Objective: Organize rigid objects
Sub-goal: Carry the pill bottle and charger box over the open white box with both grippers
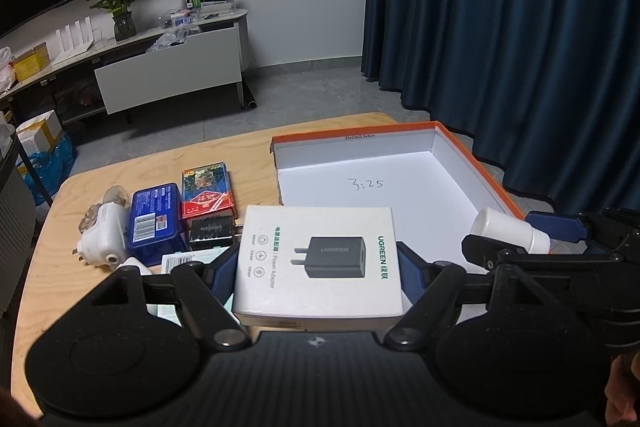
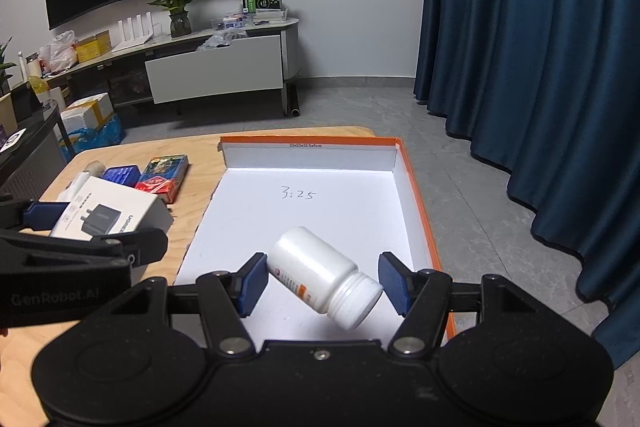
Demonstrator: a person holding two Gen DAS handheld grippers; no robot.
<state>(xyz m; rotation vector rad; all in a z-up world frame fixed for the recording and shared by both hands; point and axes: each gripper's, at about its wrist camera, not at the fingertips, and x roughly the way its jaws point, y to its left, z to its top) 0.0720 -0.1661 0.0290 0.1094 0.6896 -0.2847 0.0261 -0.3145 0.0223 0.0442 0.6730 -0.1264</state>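
My left gripper [image 1: 318,267] is shut on a white UGREEN power adapter box [image 1: 318,263] and holds it above the wooden table [image 1: 52,287], just left of the orange-rimmed white tray [image 1: 360,183]. The box also shows in the right wrist view [image 2: 108,213]. My right gripper [image 2: 322,281] is open over the tray's near end [image 2: 412,187]. A white pill bottle [image 2: 324,281] lies tilted between its blue pads; the left pad is close to it and the right pad stands apart. The bottle also shows in the left wrist view [image 1: 508,229].
On the table's left lie a blue box [image 1: 154,223], a red card pack [image 1: 208,193], a small black UGREEN box [image 1: 211,231], a white plug device [image 1: 102,235] and a paper label [image 1: 182,261]. Dark curtains [image 2: 540,67] hang right. A TV stand [image 2: 216,67] stands behind.
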